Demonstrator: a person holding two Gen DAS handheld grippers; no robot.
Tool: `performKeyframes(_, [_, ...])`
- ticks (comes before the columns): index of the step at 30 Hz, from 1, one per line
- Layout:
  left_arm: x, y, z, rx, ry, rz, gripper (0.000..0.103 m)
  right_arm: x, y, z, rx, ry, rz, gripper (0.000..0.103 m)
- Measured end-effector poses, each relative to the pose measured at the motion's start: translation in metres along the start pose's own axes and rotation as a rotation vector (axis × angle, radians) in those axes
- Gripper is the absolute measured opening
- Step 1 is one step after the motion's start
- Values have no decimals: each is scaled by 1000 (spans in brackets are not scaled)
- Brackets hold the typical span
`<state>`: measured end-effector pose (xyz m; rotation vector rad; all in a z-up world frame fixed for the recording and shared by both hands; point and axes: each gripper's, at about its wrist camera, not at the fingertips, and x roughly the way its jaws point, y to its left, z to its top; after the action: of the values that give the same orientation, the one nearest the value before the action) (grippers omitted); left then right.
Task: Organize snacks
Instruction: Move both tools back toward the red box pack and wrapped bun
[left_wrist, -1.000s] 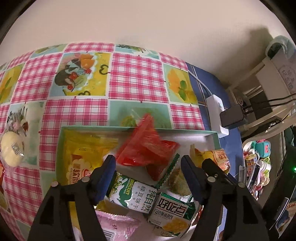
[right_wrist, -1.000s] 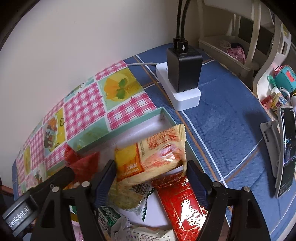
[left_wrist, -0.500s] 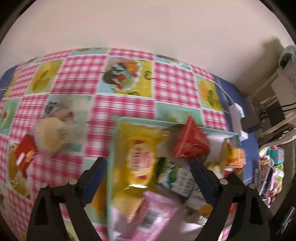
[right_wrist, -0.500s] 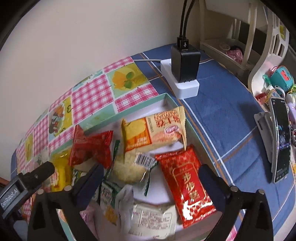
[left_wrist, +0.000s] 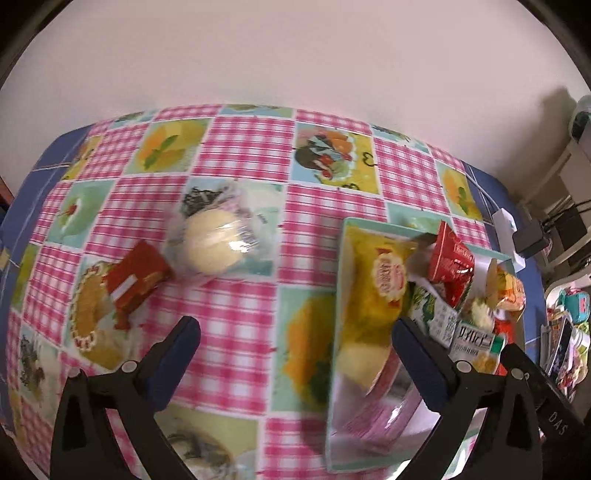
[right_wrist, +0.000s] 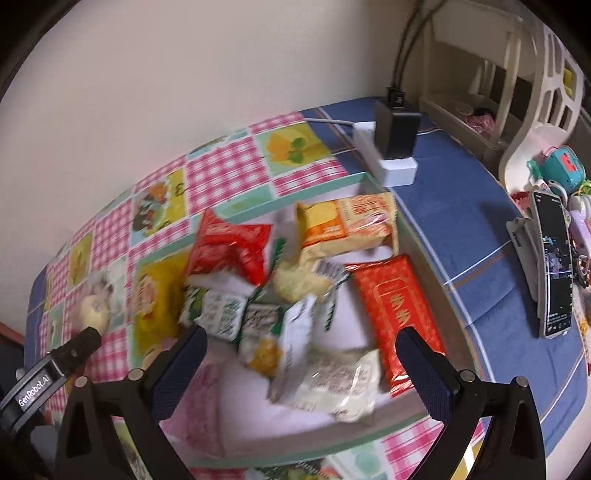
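A shallow green-rimmed tray (right_wrist: 325, 186) holds several snack packs: a red pouch (right_wrist: 229, 251), an orange cracker pack (right_wrist: 347, 221), a long red pack (right_wrist: 399, 306), a yellow pack (right_wrist: 155, 295) and green-white packs (right_wrist: 221, 314). In the left wrist view the tray (left_wrist: 341, 258) is at the right. On the cloth left of it lie a wrapped pale round bun (left_wrist: 214, 243) and a small red pack (left_wrist: 135, 277). My left gripper (left_wrist: 295, 332) is open and empty above the cloth. My right gripper (right_wrist: 301, 350) is open and empty above the tray.
A pink checked tablecloth (left_wrist: 240, 147) covers the blue table (right_wrist: 461, 206). A white power strip with a black charger (right_wrist: 395, 136) lies behind the tray. A phone on a stand (right_wrist: 550, 262) and toys (right_wrist: 561, 166) stand at the right. A wall is behind.
Both grippers have opened wider and pulled back from the tray. The left one swung left, bringing the bun and the small red pack into view. The orange pack now lies in the tray.
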<state>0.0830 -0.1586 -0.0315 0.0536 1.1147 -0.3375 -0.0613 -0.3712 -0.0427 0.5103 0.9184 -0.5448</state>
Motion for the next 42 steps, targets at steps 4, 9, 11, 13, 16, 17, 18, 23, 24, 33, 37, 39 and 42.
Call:
performKeyframes(4, [-13, 14, -7, 27, -32, 82, 103, -9, 16, -9, -14, -11, 32, 103])
performKeyframes(9, [-27, 37, -16, 24, -59, 210, 103, -23, 41, -21, -64, -37, 47, 103])
performKeyframes(11, [-32, 48, -20, 4, -63, 234, 103, -29, 52, -27, -96, -57, 25, 103])
performKeyframes(13, [-36, 59, -22, -16, -63, 250, 103, -33, 60, -30, -106, -63, 33, 103])
performKeyframes(16, [-42, 79, -23, -49, -63, 246, 103, -37, 75, -34, -133, -69, 48, 103])
performKeyframes(17, [-44, 85, -23, -61, -62, 242, 103, -38, 82, -37, -149, -72, 52, 103])
performKeyframes(18, [-45, 89, -23, -69, -62, 241, 103, -39, 86, -38, -158, -73, 55, 103])
performKeyframes(23, [-48, 113, -22, -129, -58, 242, 103, -37, 116, -47, -206, -66, 53, 103])
performKeyframes(24, [-47, 118, -21, -141, -56, 242, 103, -36, 121, -48, -216, -65, 50, 103])
performKeyframes(33, [-43, 165, -14, -268, -33, 221, 103, -19, 163, -57, -274, -27, 58, 103])
performKeyframes(37, [-39, 183, -11, -323, -33, 209, 103, -10, 176, -58, -289, -10, 60, 103])
performKeyframes(39, [-37, 189, -9, -349, -40, 198, 103, -5, 183, -58, -298, 1, 77, 103])
performKeyframes(42, [-31, 197, -7, -387, -54, 159, 103, 2, 193, -57, -312, 11, 89, 103])
